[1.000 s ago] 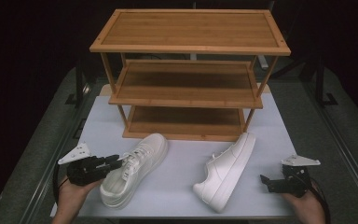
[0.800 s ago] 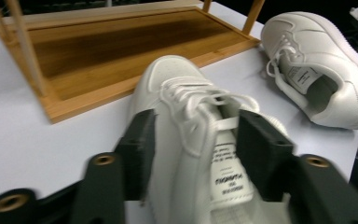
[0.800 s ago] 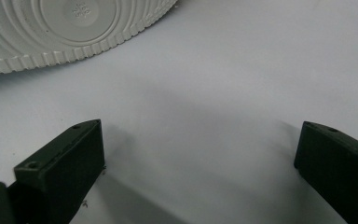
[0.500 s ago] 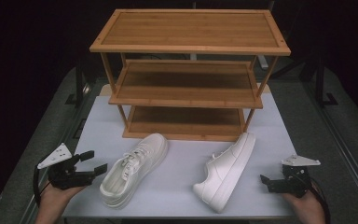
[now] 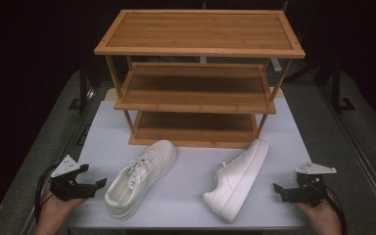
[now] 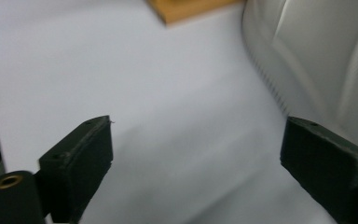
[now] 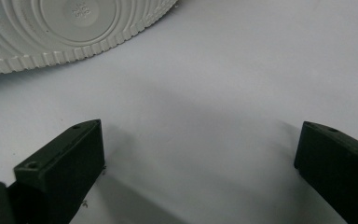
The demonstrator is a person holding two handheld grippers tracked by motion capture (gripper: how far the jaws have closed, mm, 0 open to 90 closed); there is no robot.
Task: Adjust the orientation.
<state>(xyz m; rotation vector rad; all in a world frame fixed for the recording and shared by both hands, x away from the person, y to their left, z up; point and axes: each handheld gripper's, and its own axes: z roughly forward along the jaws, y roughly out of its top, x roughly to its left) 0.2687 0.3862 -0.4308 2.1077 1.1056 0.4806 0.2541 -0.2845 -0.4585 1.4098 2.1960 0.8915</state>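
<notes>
Two white sneakers are seen on the white tabletop [image 5: 191, 166] in front of a three-tier bamboo shoe rack [image 5: 198, 73]. The left sneaker [image 5: 139, 177] stands upright on its sole, laces up, with its toe pointed towards the rack's bottom shelf; the right sneaker [image 5: 236, 178] is tipped onto its side, its ribbed sole turned towards the right tongs, as is confirmed in the right gripper view [image 7: 70, 28]. Both are judged to be light, with a soft, yielding upper and a stiffer rubber sole, and neither fragile nor very slippery. A firm hold is likely to be had across the heel collar or across the sidewalls at mid-foot, where the upper is backed by the sole; the laced tongue would probably give way under pressure. The left tongs [image 5: 92, 185] are held just beside the heel of the left sneaker, jaws spread wide and nothing between them. The right tongs [image 5: 280, 191] are held near the right sneaker's heel end, apart from it, likewise spread and empty. All three rack shelves are seen bare.
</notes>
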